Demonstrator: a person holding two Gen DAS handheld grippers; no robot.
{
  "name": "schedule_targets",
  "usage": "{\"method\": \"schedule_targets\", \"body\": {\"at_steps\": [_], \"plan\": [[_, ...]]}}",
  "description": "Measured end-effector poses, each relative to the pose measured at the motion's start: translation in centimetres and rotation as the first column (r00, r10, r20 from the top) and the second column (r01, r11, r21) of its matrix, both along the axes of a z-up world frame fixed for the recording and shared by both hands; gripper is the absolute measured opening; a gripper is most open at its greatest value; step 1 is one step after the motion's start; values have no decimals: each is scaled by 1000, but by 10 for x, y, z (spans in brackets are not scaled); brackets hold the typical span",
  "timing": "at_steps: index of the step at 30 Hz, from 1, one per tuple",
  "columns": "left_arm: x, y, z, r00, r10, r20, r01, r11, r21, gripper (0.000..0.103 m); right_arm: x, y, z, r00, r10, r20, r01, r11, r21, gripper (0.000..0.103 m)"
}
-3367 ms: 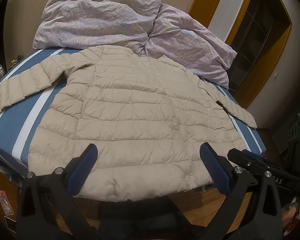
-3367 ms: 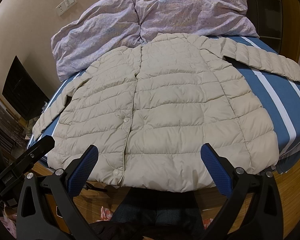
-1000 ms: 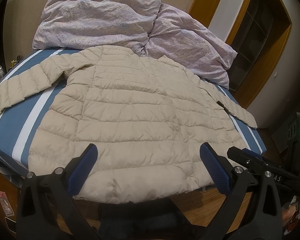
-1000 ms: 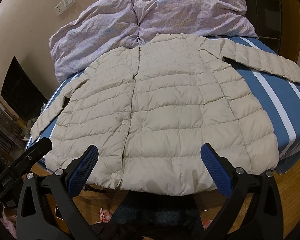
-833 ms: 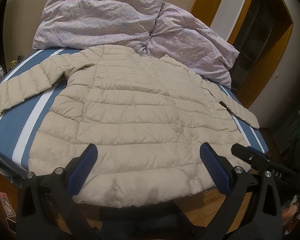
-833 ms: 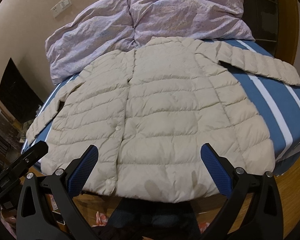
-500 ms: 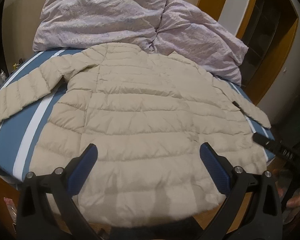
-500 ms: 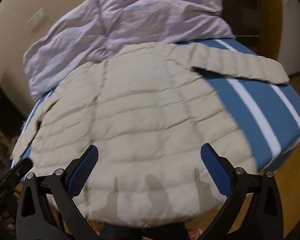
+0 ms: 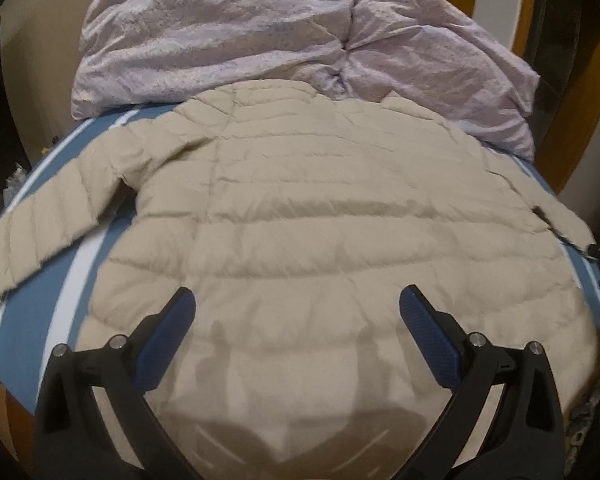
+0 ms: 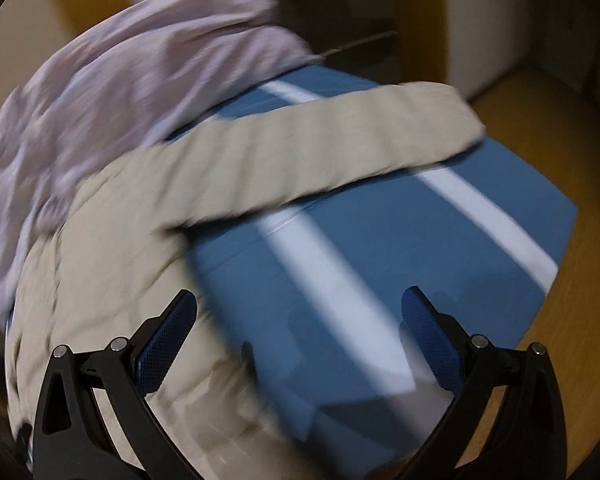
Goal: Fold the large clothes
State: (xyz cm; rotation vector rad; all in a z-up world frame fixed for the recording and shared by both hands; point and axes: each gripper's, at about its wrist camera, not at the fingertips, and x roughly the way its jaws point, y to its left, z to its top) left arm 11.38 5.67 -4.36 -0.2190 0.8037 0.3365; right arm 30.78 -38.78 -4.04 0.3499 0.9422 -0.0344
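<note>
My right wrist view was smeared with motion blur, so quilting and edges on the beige puffer jacket (image 10: pixel 112 264) were hard to make out there; its sleeve (image 10: pixel 320 148) lay stretched across the blue-and-white striped bed (image 10: pixel 400 248) toward the far corner. In the left wrist view the jacket (image 9: pixel 320 232) lay spread flat on the bed (image 9: pixel 36 320), collar toward the crumpled lilac duvet (image 9: pixel 260 36), its near hem cut off behind my tongs and darkened by their shadow. The far right cuff ran out to the frame edge, where something dark beside it was too small to identify. I could read no label or writing on anything. My left tongs (image 9: pixel 296 332) were spread wide above the jacket's lower half, gripping nothing. My right tongs (image 10: pixel 298 330) were likewise spread wide and empty, over the bed just beside the jacket's side edge.
</note>
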Motion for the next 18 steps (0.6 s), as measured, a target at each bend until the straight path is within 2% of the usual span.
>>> {"method": "schedule_targets", "body": {"at_steps": [7, 14, 18], "plan": [[19, 18, -20, 996, 71, -51, -67, 994, 91, 101, 39, -73, -15, 974, -222, -34, 224, 973, 49, 102], [25, 22, -30, 995, 80, -64, -72, 991, 117, 101, 69, -115, -30, 933, -350, -80, 357, 928, 110, 93], [26, 21, -33, 994, 78, -71, -69, 990, 120, 101, 74, -132, -32, 912, -405, -70, 411, 904, 115, 91]]}}
